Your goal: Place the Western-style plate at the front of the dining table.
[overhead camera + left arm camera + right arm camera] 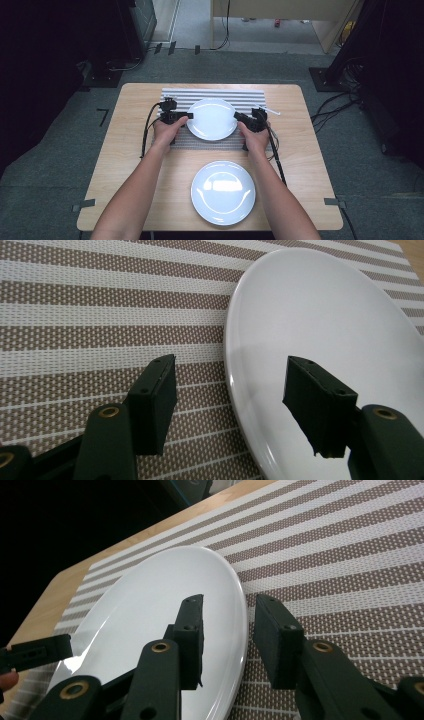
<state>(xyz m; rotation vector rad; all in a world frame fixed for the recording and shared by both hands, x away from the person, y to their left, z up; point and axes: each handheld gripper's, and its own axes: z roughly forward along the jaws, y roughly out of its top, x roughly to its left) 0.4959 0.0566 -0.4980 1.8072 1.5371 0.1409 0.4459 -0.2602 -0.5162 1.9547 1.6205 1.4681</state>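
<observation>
Plate [212,119]: on the striped mat [215,94].
Left tongs [186,116]: jaws apart, astride the plate's left rim, not pressing.
Right tongs [239,119]: jaws apart, astride its right rim.

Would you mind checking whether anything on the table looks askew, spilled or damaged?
Nothing stands out. One plate lies flat on the striped mat, the other plate on the bare table; both look whole and clean.

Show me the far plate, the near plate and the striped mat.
far plate [212,119], high view, centre of its white face.
near plate [223,192], high view, centre of its face.
striped mat [100,305], left gripper view, bare weave left of the plate.
</observation>
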